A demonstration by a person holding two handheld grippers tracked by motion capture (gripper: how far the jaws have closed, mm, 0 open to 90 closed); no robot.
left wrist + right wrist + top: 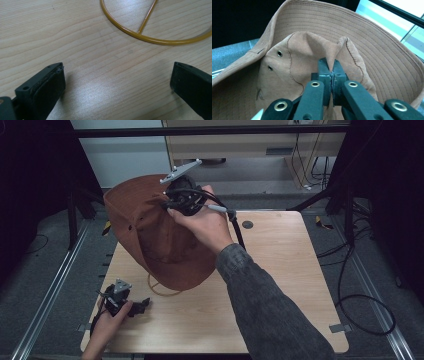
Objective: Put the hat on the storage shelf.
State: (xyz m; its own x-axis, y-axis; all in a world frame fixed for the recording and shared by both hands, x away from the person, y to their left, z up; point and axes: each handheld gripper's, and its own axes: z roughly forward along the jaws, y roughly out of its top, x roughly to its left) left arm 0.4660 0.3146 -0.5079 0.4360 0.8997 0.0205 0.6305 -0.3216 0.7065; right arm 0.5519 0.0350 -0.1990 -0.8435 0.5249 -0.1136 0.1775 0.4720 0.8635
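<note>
So the right tool (332, 71) is pinching a fold of the brown hat (150, 227) right at the crown, jaws squeezed tight on the fabric, and it's holding the hat up over the far left part of the bench (280, 270). The brim is hanging down near the wood, just about at the thin yellow hoop (150, 39) lying there. The left tool (142, 304) is sitting low at the near left corner, jaws spread wide with nothing in them, pointing at that hoop. Looks to me like the lift-and-carry stage. Next move is probably getting the hat where it's going, keeping the pinch firm since it's only grabbing a fold, and maybe the left tool is helping with the brim.
</note>
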